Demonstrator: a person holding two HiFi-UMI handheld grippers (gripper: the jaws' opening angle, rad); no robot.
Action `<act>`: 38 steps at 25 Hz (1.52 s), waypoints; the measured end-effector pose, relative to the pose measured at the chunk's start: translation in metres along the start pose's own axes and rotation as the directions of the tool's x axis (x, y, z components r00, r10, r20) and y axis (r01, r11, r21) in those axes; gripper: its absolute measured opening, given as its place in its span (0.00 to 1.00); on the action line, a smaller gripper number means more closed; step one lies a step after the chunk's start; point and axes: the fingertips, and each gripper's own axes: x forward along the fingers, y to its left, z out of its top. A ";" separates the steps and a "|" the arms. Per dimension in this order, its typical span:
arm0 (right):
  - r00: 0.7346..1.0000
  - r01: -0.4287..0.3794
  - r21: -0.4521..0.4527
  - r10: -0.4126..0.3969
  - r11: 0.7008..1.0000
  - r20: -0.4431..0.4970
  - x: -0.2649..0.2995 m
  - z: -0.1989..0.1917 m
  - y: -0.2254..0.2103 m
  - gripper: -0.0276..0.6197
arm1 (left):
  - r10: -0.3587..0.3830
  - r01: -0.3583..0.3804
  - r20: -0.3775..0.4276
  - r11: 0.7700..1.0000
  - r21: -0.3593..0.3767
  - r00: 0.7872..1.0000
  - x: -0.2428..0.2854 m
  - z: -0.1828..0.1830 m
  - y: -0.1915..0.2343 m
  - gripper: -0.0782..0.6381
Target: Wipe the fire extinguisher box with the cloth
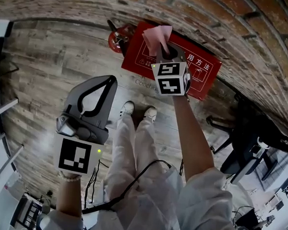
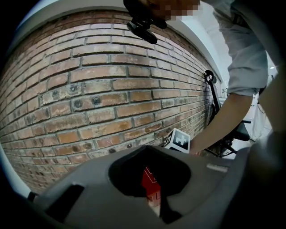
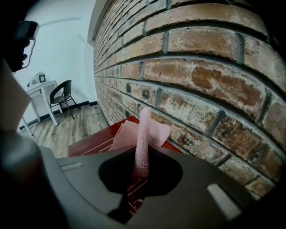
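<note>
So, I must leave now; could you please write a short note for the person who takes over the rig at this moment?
Right tool: shut on the pink cloth, held over the red fire extinguisher box.
Left tool: shut and empty, above the wooden floor, away from the box.
Box: on the floor against the brick wall, with a fire extinguisher beside it.
Done: the cloth is gripped and at the box. I cannot tell whether it touches the box, and no wiped area shows.
Left: probably press the cloth on the box and wipe its surfaces.
</note>
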 end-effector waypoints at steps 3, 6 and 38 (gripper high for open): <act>1.000 0.016 0.008 -0.015 1.000 -0.007 -0.006 -0.007 -0.010 0.07 | -0.007 0.007 -0.001 1.000 -0.001 1.000 0.004 0.002 -0.005 0.10; 0.999 0.031 0.017 -0.030 0.999 -0.018 -0.014 -0.016 -0.019 0.07 | -0.018 0.018 0.003 1.000 -0.008 1.000 0.007 0.006 -0.012 0.10; 0.946 0.314 0.192 -0.291 0.930 -0.141 -0.109 -0.137 -0.165 0.07 | -0.144 0.142 0.026 0.988 0.067 0.989 0.055 0.037 -0.072 0.10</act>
